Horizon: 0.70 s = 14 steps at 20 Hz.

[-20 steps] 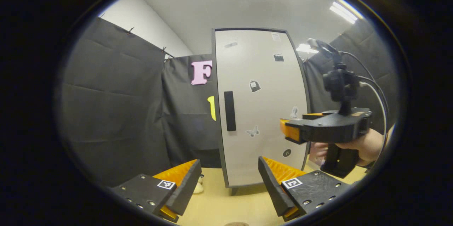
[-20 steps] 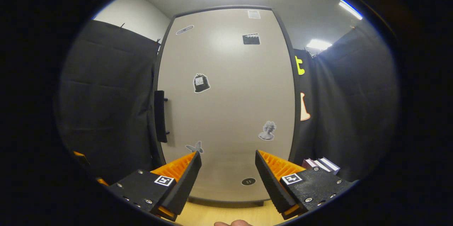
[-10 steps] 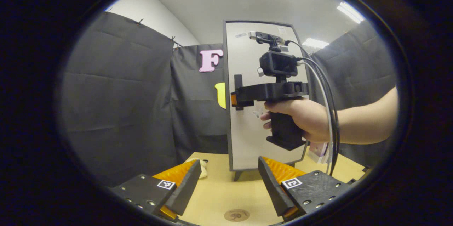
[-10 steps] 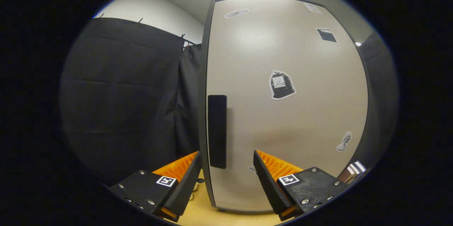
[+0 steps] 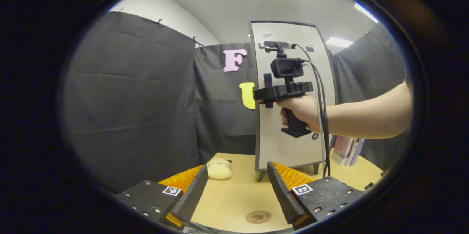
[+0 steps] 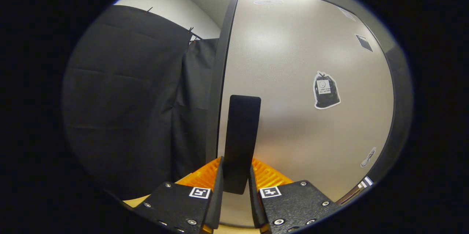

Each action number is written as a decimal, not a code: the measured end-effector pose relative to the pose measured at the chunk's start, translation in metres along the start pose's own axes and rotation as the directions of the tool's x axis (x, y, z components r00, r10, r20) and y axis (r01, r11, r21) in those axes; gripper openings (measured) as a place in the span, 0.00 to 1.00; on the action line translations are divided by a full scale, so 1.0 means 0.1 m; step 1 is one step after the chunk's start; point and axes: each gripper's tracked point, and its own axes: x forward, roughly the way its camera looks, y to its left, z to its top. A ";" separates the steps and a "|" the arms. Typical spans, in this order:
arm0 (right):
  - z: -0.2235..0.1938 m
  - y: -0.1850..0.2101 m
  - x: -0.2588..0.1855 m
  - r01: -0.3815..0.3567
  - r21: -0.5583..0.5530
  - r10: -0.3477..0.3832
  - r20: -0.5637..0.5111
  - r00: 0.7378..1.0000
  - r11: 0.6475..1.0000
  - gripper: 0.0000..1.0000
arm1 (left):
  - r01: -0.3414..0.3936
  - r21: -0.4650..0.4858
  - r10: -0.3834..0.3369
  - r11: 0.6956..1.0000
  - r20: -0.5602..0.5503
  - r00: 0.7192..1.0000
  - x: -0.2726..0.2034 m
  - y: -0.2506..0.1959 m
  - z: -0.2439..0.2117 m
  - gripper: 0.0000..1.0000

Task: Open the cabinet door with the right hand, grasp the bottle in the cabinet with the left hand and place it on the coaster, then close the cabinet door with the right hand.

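Observation:
A tall pale cabinet [image 5: 293, 91] stands on the wooden table [image 5: 234, 193], its door [image 6: 300, 91] closed. In the right gripper view, my right gripper [image 6: 236, 186] is shut on the door's black vertical handle [image 6: 240, 142], both fingers pressing its lower part. In the left gripper view, that gripper [image 5: 261, 95] sits at the handle, held by a hand [image 5: 298, 111]. My left gripper [image 5: 236, 190] hangs open and empty above the table's near part. A round brown coaster [image 5: 258, 216] lies on the table between its fingers. The bottle is hidden behind the door.
A small cream plush thing [image 5: 219, 169] lies on the table left of the cabinet. Books [image 5: 348, 147] stand to the cabinet's right. Black cloth walls [image 5: 139, 94] close the booth on the left and behind. The arm's cables [image 5: 322, 116] hang in front of the cabinet.
My right gripper moved in onto the door handle and shut on it. My left gripper drew back from the cabinet, bringing the coaster and the plush thing further into view.

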 end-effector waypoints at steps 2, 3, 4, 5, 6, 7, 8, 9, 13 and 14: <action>0.00 0.02 -0.03 -0.032 -0.001 0.032 -0.005 0.999 0.999 0.28 | -0.010 -0.002 0.010 1.000 -0.001 1.000 0.00 0.03 0.00 0.93; 0.00 0.02 -0.04 -0.044 -0.009 0.044 -0.008 0.999 0.999 0.24 | -0.013 -0.005 0.013 1.000 -0.004 1.000 0.01 0.03 -0.01 0.93; 0.00 0.02 -0.06 -0.056 -0.011 0.056 -0.013 0.998 0.998 0.22 | -0.015 -0.006 0.014 1.000 -0.007 1.000 0.01 0.04 -0.02 0.93; -0.01 0.02 -0.05 -0.070 -0.013 0.070 -0.014 0.997 0.997 0.21 | -0.017 -0.004 0.017 1.000 -0.007 1.000 0.00 0.06 -0.03 0.93; -0.01 0.02 -0.06 -0.082 -0.014 0.082 -0.016 0.997 0.997 0.19 | -0.016 0.001 0.016 1.000 -0.002 1.000 0.02 0.07 0.00 0.98; -0.02 0.02 -0.09 -0.096 -0.013 0.096 -0.020 0.995 0.995 0.18 | -0.018 0.008 0.018 1.000 0.004 1.000 0.03 0.07 0.03 0.98; -0.01 0.03 -0.12 -0.108 -0.011 0.108 -0.022 0.994 0.994 0.18 | -0.026 0.015 0.026 1.000 0.007 1.000 0.05 0.11 0.05 0.98; -0.01 0.04 -0.15 -0.124 -0.013 0.124 -0.020 0.992 0.992 0.18 | -0.032 0.019 0.032 0.999 0.006 0.999 0.07 0.13 0.08 0.98; 0.01 0.08 -0.33 -0.189 -0.026 0.189 -0.017 0.982 0.982 0.18 | -0.029 0.023 0.029 0.999 0.003 1.000 0.20 0.19 0.09 0.98; 0.01 0.09 -0.39 -0.205 -0.019 0.205 -0.020 0.979 0.978 0.18 | -0.030 0.019 0.030 0.999 0.014 0.999 0.23 0.21 0.13 0.98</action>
